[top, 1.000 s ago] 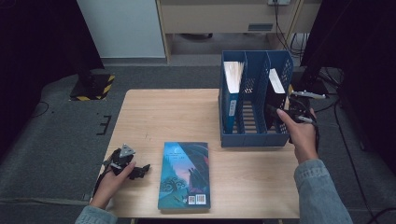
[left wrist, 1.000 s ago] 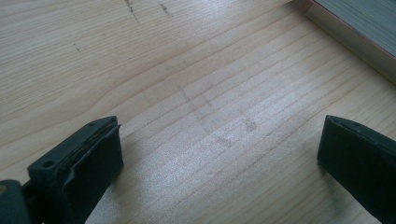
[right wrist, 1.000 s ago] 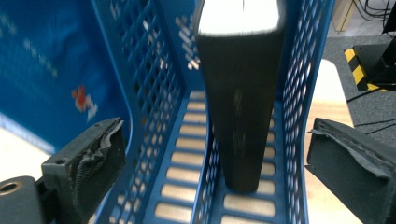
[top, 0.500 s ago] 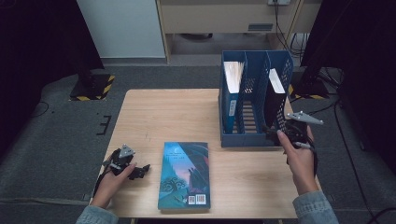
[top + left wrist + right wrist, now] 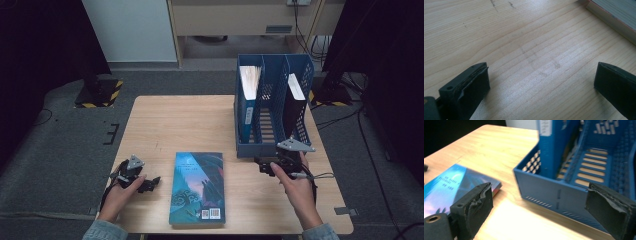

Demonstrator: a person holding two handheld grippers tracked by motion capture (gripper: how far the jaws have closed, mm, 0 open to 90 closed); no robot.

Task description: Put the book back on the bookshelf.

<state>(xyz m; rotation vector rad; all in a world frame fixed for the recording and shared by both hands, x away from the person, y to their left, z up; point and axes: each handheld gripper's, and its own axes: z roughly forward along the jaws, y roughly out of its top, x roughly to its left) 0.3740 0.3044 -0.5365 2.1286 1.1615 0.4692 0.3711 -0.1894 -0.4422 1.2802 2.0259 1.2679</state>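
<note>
On table front, right gripper [image 5: 265, 167] has pulled back from blue rack [image 5: 270, 145], jaws wide/empty; book [image 5: 197, 187] likely next; left gripper [image 5: 150, 183] spread, idle.

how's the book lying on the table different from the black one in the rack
The teal illustrated-cover book lies flat on the wooden table, cover up; the black book stands upright in the blue slotted file rack, in its right compartment. The teal book shows its full cover with barcodes near the person's edge; the black one shows mainly a dark side and white page edges. Neither is held by a hand-held gripper.
</note>
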